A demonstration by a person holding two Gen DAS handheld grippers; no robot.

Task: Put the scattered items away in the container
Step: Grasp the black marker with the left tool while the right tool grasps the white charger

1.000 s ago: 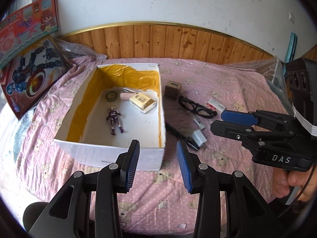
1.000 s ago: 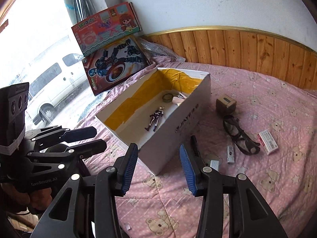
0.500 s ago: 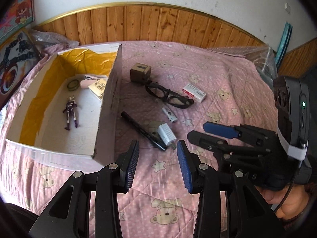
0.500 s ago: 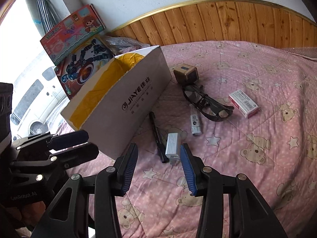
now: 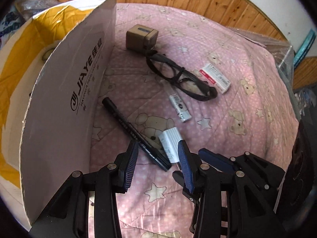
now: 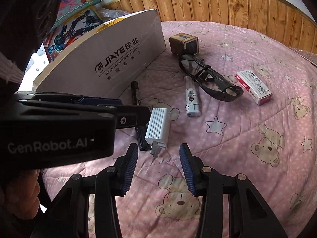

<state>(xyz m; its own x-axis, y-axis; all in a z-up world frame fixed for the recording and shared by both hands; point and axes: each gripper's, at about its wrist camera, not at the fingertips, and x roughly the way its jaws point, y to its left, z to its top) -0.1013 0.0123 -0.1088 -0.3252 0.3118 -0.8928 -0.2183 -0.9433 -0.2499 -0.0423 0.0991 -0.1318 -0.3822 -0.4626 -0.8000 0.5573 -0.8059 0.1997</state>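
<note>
Left wrist view – left gripper (image 5: pixel 157 159) opening over black marker (image 5: pixel 134 133), white charger (image 5: pixel 170 145) beside

Both wrist views angled steeply down, close over the bed (image 5: pixel 247 103); white charger (image 5: pixel 170 142) (image 6: pixel 158 127) shared by both.

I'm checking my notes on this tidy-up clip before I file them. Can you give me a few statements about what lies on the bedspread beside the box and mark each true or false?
1. The black marker lies on the pink bedspread beside the cardboard box. True.
2. The glasses are inside the box. False: they lie on the bedspread, near the small brown cube.
3. The right gripper holds the white charger. False: its fingers are open and empty, the charger just ahead of them.
4. A red and white packet lies beyond the glasses, away from the box. True.
5. The white lighter stands upright. False: it lies flat.
</note>
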